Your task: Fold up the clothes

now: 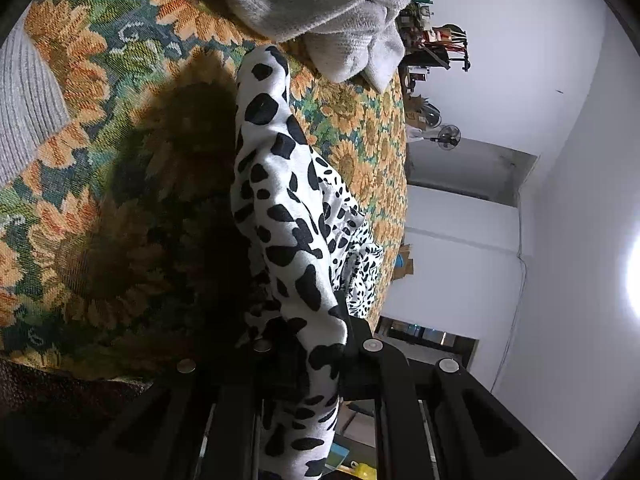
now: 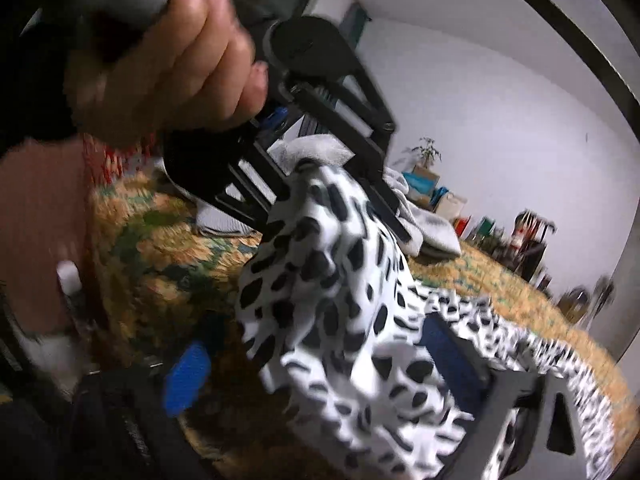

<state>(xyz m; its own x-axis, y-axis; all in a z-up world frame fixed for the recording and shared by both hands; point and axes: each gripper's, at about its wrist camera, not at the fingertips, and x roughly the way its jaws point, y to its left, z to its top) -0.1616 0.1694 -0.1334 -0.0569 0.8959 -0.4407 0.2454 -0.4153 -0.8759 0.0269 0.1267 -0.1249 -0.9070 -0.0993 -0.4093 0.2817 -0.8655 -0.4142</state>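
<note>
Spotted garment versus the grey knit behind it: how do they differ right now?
The spotted garment is white with black blotches; the grey knit is plain and ribbed. The spotted garment is pinched in the left gripper and hangs lifted; the grey knit lies on the sunflower cover, no gripper on it. Both are soft clothes over that cover.

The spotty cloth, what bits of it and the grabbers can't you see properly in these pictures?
- Spotty cloth: the right wrist view is smeared by motion blur, so what kind of garment it is stays unclear.
- Left gripper: the cloth drapes over its fingertips in the left wrist view, hiding the pinch.
- Right gripper: only two blue pads show; cloth and the bottom edge hide whether they press.
- Grey knit: cut off by the top edge.
</note>
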